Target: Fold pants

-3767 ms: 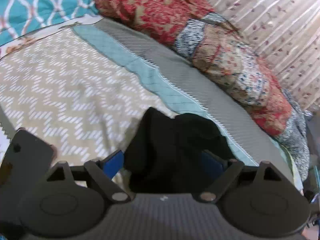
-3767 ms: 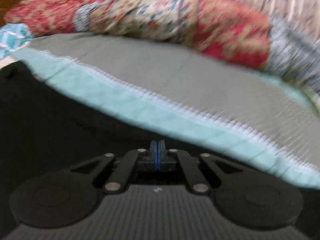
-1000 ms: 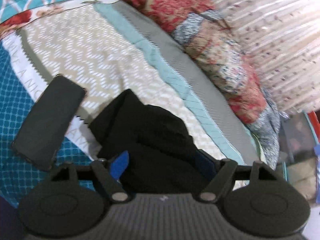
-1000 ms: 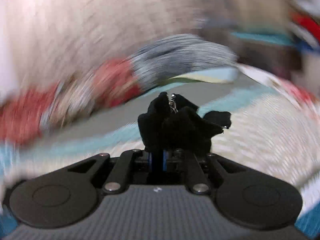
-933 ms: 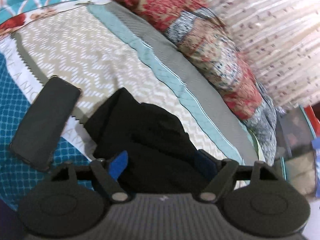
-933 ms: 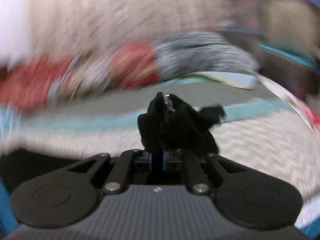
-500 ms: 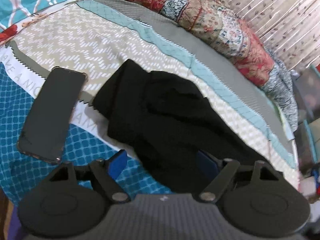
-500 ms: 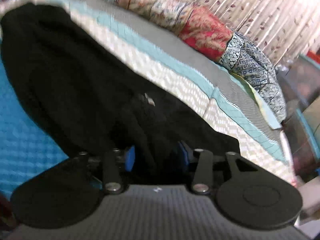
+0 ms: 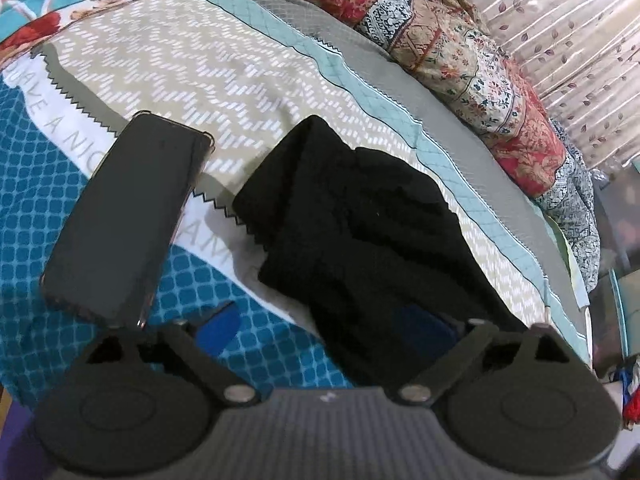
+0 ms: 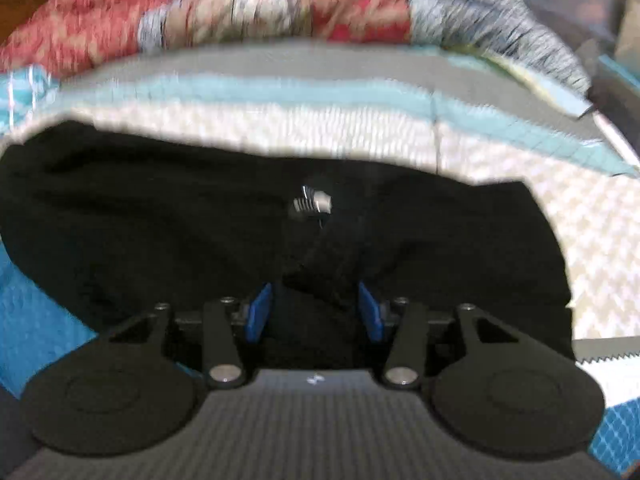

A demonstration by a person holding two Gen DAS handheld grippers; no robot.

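Note:
The black pants point(image 9: 360, 232) lie bunched on the patterned bedspread, and they fill the middle of the right wrist view point(image 10: 160, 220), where a small metal zipper pull point(image 10: 312, 202) shows. My left gripper point(image 9: 320, 324) is open, its blue pads wide apart, with the near edge of the pants lying between them. My right gripper point(image 10: 314, 310) is open, its blue pads apart on either side of a fold of the black cloth.
A black phone point(image 9: 128, 216) lies on the bedspread left of the pants. A red and floral quilt point(image 9: 460, 52) is heaped along the far side of the bed. Curtains point(image 9: 580, 20) hang behind it. Clutter stands past the bed's right edge.
The right gripper, shut on a bunch of the pants a second ago, has opened and the pants now lie on the bed. The left gripper has drawn back a little and stays open.

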